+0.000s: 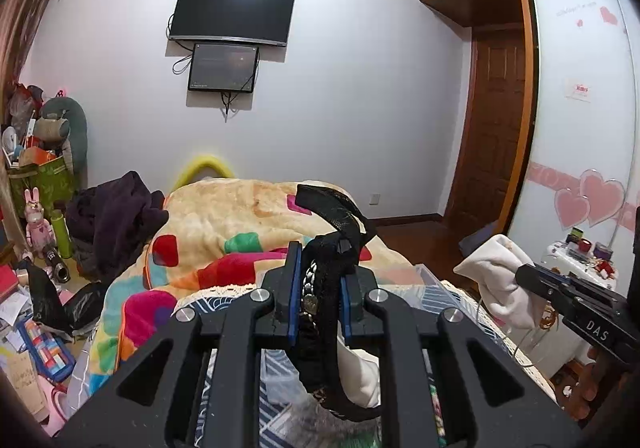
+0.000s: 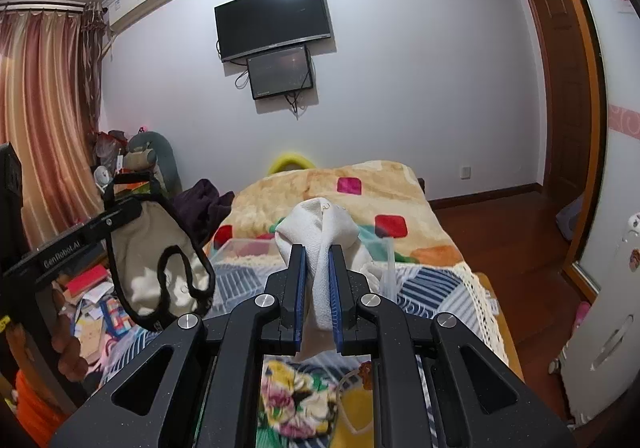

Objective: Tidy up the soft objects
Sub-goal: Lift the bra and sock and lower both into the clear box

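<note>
Grippers are both holding laundry above the bed (image 2: 432,280): left gripper (image 1: 320,280) jaws gripping a black-trimmed garment (image 1: 332,248), right gripper (image 2: 316,288) jaws pinching a white sock (image 2: 320,232). Neither is being put away yet.

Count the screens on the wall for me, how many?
2, both dark: the big TV mounted high on the wall, and a smaller screen hanging directly beneath it, slightly right.
</note>
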Available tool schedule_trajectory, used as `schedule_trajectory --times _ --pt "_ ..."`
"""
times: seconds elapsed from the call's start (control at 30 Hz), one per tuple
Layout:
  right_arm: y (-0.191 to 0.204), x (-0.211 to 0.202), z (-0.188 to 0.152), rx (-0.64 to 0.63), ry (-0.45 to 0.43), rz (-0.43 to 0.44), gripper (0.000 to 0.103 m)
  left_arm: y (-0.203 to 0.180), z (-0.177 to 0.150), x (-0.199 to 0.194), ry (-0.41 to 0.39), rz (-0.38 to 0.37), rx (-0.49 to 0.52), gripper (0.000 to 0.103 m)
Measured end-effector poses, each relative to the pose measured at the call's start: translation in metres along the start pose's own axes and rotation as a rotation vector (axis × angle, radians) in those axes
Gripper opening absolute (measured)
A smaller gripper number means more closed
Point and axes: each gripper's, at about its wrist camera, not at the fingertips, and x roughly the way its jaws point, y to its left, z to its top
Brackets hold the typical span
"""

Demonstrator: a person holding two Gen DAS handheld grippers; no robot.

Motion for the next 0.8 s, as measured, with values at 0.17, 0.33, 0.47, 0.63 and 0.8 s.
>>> schedule_trajectory --times 0.17,0.33,0.47,0.63,0.8 --pt "0.002 0.017 -0.002 0.003 0.024 -0.013 0.01 -0.004 0.002 0.029 0.015 0.003 -0.021 0.015" --pt "-0.001 0.043 -0.009 0.027 0.083 -0.022 0.01 -0.006 -0.002 0.061 0.055 0.024 -0.046 0.015" --pt "-0.003 0.062 -0.016 0.036 0.141 -0.031 0.01 -0.008 -0.015 0.088 0.116 0.049 -0.039 0.015" --pt "-0.003 0.079 -0.026 0.023 0.223 -0.052 0.01 -0.011 -0.033 0.108 0.194 0.058 -0.018 0.015" --pt "-0.002 0.09 -0.034 0.004 0.299 -0.065 0.01 -0.009 -0.048 0.12 0.275 0.05 -0.008 0.015"
